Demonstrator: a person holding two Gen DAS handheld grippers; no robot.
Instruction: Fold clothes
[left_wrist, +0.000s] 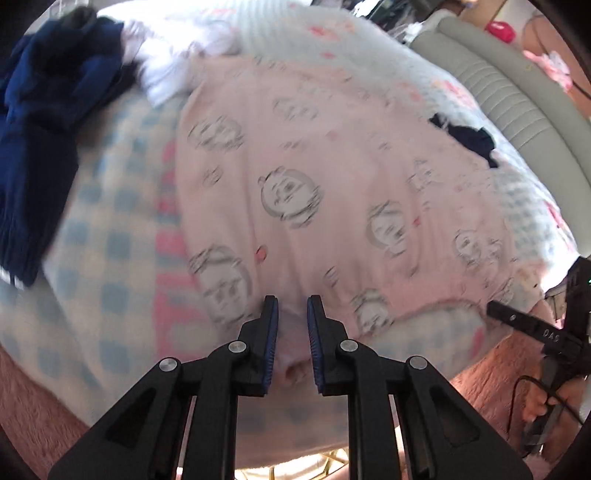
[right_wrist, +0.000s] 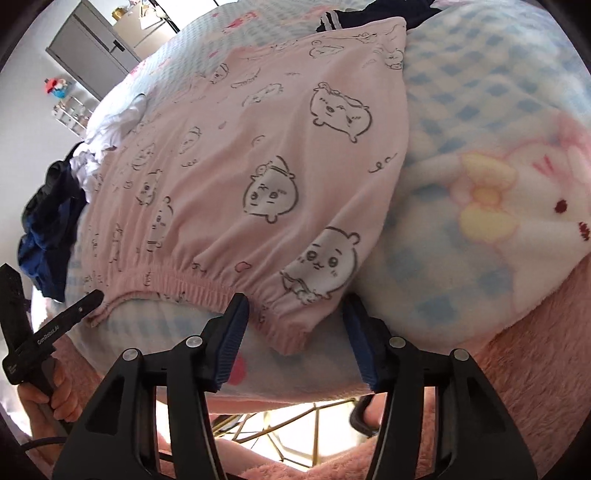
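Note:
A pink garment (left_wrist: 314, 177) (right_wrist: 258, 147) printed with cartoon animals lies spread on a blue-and-white checked blanket (left_wrist: 99, 258) (right_wrist: 461, 92), its elastic waistband (right_wrist: 207, 280) nearest me. My left gripper (left_wrist: 292, 306) has its jaws narrow, with bunched pink fabric of the garment filling the gap between the pads. That view is motion-blurred. In the right wrist view, one finger (right_wrist: 85, 301) of the left gripper sits at the waistband's left end. My right gripper (right_wrist: 295, 314) stands open around the waistband's right corner, and the right pad is clear of the cloth. A finger (left_wrist: 517, 321) of it shows in the left wrist view.
Navy clothes (left_wrist: 44, 110) (right_wrist: 48, 229) and a white garment (left_wrist: 166, 74) lie piled at the far side. A small dark item (left_wrist: 469, 140) rests near a grey ribbed cushion (left_wrist: 517, 110). Pink fluffy fabric (right_wrist: 535, 350) borders the blanket. A grey cabinet (right_wrist: 92, 40) stands behind.

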